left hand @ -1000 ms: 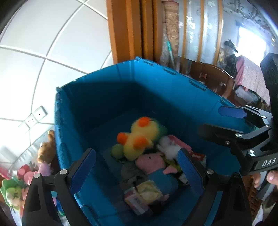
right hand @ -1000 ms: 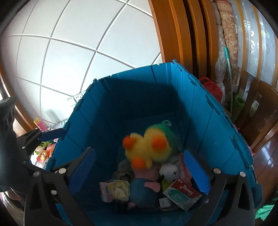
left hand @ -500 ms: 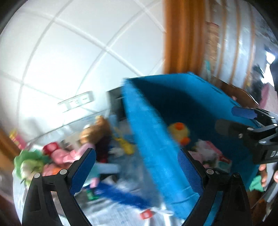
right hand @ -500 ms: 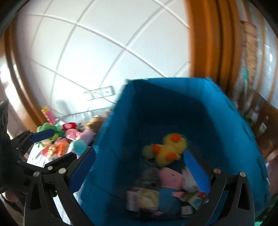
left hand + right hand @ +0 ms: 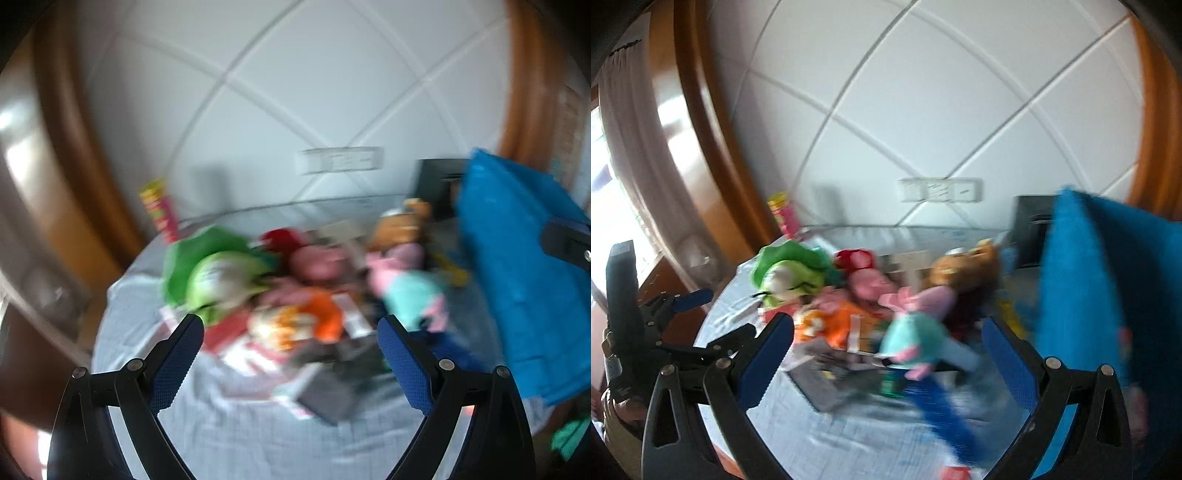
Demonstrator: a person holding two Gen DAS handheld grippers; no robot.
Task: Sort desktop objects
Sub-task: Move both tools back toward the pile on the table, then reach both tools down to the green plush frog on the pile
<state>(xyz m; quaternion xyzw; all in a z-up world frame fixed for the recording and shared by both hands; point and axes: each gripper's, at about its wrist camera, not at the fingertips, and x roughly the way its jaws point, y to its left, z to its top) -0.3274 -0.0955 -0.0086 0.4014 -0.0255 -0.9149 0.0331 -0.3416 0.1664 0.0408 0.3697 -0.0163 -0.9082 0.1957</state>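
Grey cloth table [image 5: 229, 435]: soft plush heap [image 5: 849, 306]; rigid blue bin [image 5: 1108, 280] beside.

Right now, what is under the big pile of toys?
A grey cloth covers the table beneath the toy pile, with a dark flat thing partly under it. Anything deeper is hidden and blurred.

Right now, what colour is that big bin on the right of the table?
Bright blue. The bin shows best in the right wrist view, beside the toy pile.

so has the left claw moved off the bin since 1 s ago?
Yes. The left claw has swung left: the blue bin is now at the frame's right edge, with the toy pile ahead.
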